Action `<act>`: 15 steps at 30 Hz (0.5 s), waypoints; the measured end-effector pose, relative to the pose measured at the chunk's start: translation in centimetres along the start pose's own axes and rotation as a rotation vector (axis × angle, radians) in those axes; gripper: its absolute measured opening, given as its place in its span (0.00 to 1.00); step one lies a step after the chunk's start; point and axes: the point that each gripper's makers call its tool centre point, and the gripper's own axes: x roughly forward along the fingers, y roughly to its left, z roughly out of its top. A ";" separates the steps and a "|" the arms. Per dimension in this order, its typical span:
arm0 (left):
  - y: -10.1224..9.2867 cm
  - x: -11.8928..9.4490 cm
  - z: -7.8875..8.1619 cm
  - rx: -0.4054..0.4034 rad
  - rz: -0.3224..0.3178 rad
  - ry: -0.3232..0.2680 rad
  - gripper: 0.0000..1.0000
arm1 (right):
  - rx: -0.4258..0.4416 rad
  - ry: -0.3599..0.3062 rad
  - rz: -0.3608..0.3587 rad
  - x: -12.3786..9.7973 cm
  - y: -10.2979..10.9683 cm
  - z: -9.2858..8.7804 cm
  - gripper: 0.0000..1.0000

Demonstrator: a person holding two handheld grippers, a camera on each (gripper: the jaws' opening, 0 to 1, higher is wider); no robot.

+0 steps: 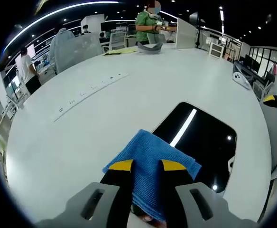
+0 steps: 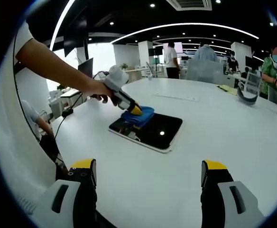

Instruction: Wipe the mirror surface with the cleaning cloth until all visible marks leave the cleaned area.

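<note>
The mirror point(image 2: 148, 130) lies flat on the white worktop point(image 2: 233, 142), a dark, glossy slab with rounded corners that throws back the ceiling lights. In my left gripper view it sits just beyond the jaws, stretching to the far right point(image 1: 200, 142). It looks thin, stiff and breakable, and slick enough to slide on the smooth top, so I judge it wants gentle, even pressure rather than a hard push; I would not lift it at all.

The blue cleaning cloth point(image 1: 150, 164) is soft, napped and folded into a thick pad. My left hand-held gripper point(image 1: 147, 166) is clamped on its near part, the yellow-tipped jaws pinching it from either side, and the cloth's far end rests on the near left corner of the mirror. Seen from the right gripper view, that cloth point(image 2: 141, 114) sits on the mirror's far left corner. Being limp, it will bunch or drag unless held well back, as it is now. I cannot make out any marks on the glass.

My right hand-held gripper point(image 2: 148, 173) hangs well apart from the mirror with jaws wide and nothing between them.

I can read no brand, label or writing anywhere; the small marks on the strip set into the worktop point(image 1: 88, 90) are too small to tell.
</note>
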 end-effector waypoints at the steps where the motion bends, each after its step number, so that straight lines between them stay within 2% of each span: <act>1: 0.0 0.1 0.0 0.000 0.000 0.000 0.19 | -0.001 0.000 -0.002 0.0 -0.1 0.0 0.92; 15: -0.5 1.4 1.0 -0.002 0.005 0.004 0.19 | 0.010 -0.006 -0.009 0.1 -0.8 0.0 0.91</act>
